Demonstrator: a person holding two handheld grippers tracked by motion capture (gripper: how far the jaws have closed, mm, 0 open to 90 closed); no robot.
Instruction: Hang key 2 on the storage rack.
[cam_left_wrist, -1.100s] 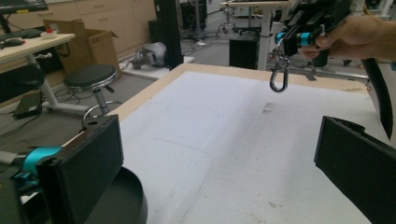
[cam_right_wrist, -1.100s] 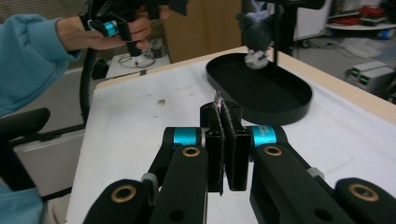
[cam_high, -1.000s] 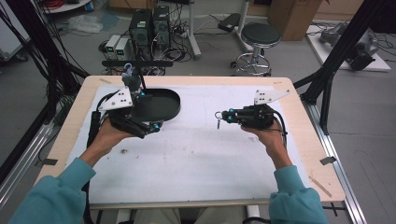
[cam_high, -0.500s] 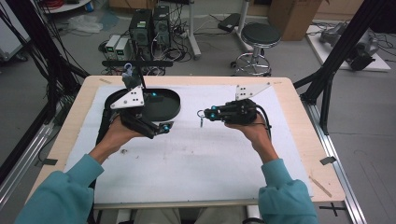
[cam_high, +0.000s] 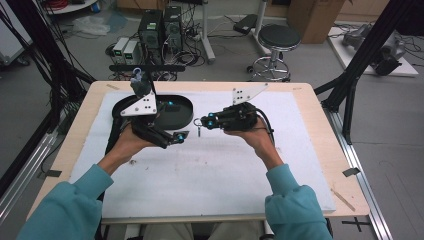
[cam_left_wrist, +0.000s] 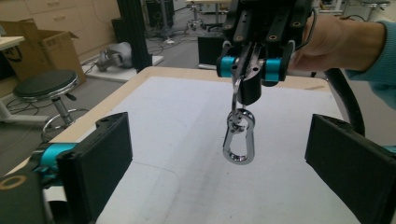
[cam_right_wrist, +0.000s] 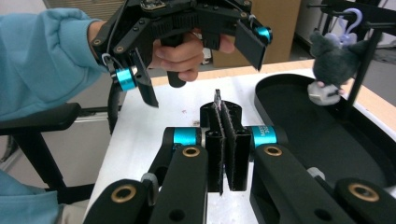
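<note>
Over the white-covered table (cam_high: 210, 175), the right tool (cam_high: 199, 122) has its jaws pressed together on the ring of a shiny silver metal carabiner clip (cam_left_wrist: 239, 142), which dangles free above the surface. Facing it, the left tool (cam_high: 176, 137) is spread wide, empty, just beside the clip. Behind sits a black oval tray (cam_high: 186, 106), with a small grey plush toy (cam_right_wrist: 337, 60) hanging from a black stand (cam_right_wrist: 359, 60) over it.

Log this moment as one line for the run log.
left claw: open, empty | right claw: shut on keyring, carabiner hanging above mat | black tray: by left claw | plush toy: hangs over tray
</note>
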